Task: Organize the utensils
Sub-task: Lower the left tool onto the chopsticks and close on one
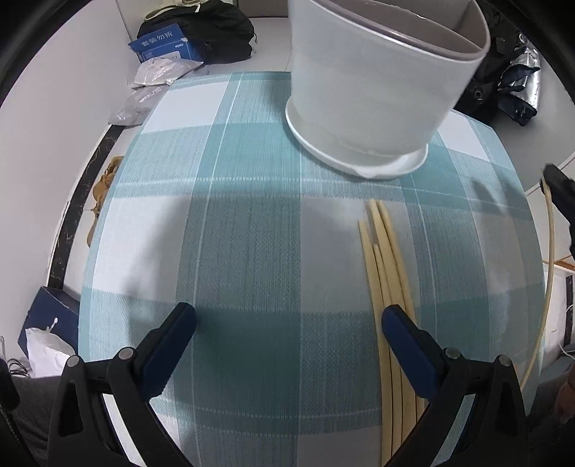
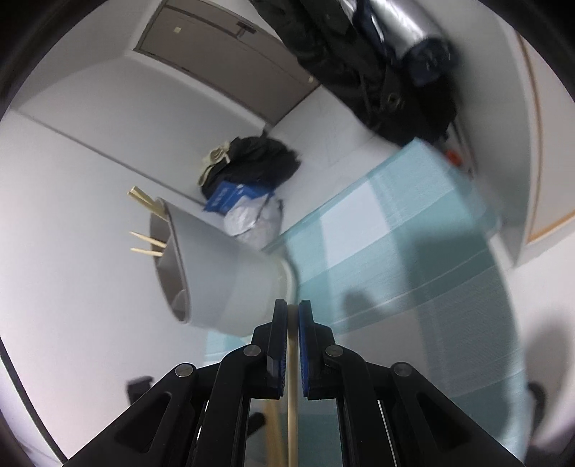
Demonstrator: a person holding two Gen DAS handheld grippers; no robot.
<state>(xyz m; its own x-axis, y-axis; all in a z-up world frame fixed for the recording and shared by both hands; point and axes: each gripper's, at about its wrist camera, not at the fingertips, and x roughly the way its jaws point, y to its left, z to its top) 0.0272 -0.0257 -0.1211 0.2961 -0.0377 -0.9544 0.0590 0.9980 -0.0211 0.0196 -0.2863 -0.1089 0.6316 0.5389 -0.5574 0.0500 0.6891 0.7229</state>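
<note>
A white utensil holder [image 1: 373, 82] with a divided inside stands at the far side of a teal checked tablecloth [image 1: 251, 233]. Several pale wooden chopsticks [image 1: 386, 273] lie on the cloth, right of centre. My left gripper [image 1: 287, 319] is open and empty, low over the cloth, its right finger over the chopsticks. My right gripper [image 2: 293, 309] is shut on a chopstick [image 2: 291, 388]; it shows at the right edge of the left wrist view [image 1: 557, 190] with the chopstick hanging down. In the right wrist view the holder [image 2: 222, 273] has several chopsticks [image 2: 147, 222] sticking out.
A black bag [image 1: 215, 28], a blue box [image 1: 165, 46] and plastic packets [image 1: 158, 72] lie on the floor beyond the table's far left. Dark and silver folded items [image 1: 517, 82] lie at far right. A navy bag [image 1: 50, 323] stands at the left.
</note>
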